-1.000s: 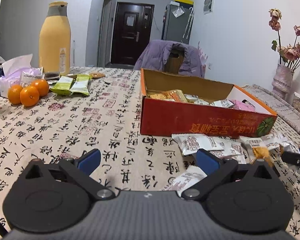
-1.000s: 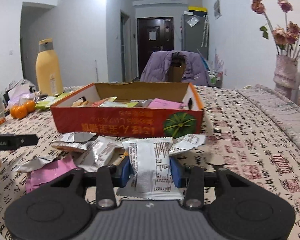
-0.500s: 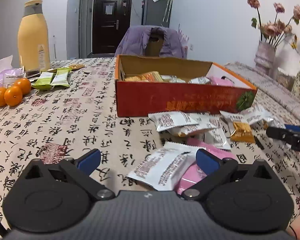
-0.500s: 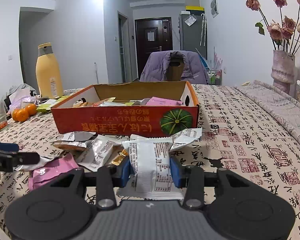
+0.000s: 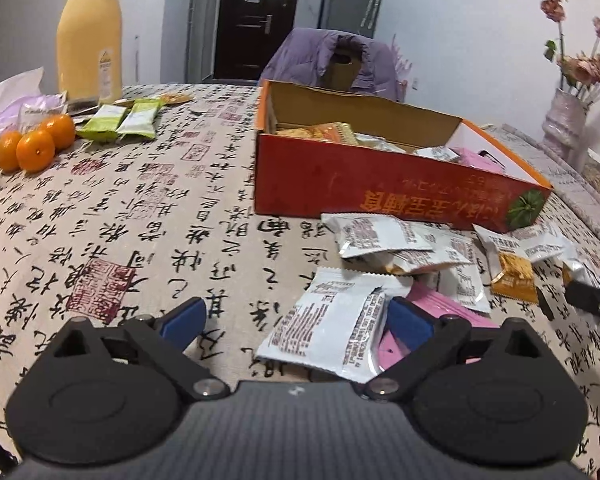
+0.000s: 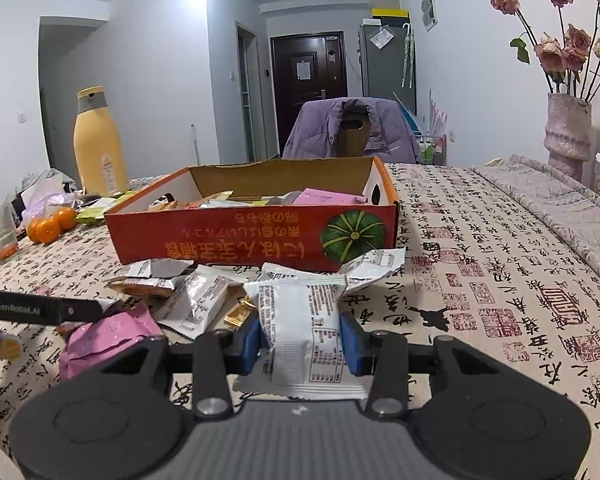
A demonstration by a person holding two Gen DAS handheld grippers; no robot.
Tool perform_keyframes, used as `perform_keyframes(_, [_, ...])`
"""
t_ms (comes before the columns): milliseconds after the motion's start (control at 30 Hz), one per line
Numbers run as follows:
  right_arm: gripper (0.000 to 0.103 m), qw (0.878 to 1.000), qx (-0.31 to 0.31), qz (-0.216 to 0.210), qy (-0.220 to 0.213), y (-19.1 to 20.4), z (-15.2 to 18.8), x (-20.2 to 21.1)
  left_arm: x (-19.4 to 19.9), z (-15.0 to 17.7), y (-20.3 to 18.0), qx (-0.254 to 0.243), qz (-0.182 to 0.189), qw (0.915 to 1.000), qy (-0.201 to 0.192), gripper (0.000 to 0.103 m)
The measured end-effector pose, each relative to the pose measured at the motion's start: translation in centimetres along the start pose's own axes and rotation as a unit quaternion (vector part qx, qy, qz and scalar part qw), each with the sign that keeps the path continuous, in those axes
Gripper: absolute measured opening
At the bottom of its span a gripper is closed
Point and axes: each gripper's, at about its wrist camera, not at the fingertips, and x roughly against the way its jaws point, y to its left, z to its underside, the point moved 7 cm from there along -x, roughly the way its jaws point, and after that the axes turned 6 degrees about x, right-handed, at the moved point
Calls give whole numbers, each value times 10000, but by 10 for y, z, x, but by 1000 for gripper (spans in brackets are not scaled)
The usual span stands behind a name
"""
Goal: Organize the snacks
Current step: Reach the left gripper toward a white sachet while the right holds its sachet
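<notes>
An orange cardboard box [image 5: 380, 192] with several snack packets inside stands on the table; it also shows in the right wrist view [image 6: 236, 244]. Loose packets lie in a pile in front of it. My left gripper [image 5: 296, 316] is open low over the table, with a white packet [image 5: 332, 330] between its blue fingers, near the right one. A pink packet [image 5: 444, 304] lies under that finger. My right gripper [image 6: 300, 338] is shut on a white snack packet [image 6: 300, 328] held above the table in front of the box.
A yellow bottle [image 5: 89, 36], three oranges [image 5: 34, 142] and green packets [image 5: 120, 120] sit at the far left. A vase of dried roses [image 6: 568, 128] stands at the right. A chair with a purple jacket [image 6: 352, 128] is behind the table. The left gripper's tip [image 6: 40, 310] shows at the left in the right wrist view.
My left gripper has shifted over the pile's left edge, and the white packet now lies between its fingers. My right gripper has lifted slightly with its white packet.
</notes>
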Motion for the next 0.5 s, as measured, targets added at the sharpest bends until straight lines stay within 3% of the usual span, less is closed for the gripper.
perform_keyframes(67, [41,10000,7,-14,6,1,1,0,-3,-1,5,114,-61,9999,64,91])
perform_keyframes(200, [41,10000,15,-20,19,1,1,-1,-3,-5,8,143,-132,9998,46,87])
perform_keyframes(433, [41,10000,26,-26,18,2,0,-1,-6,-3,-2,-222,-146,9996,128,87])
perform_keyframes(500, [41,10000,26,-31,17,2,0,-1,-8,-1,-6,-354,-207,9990,162,80])
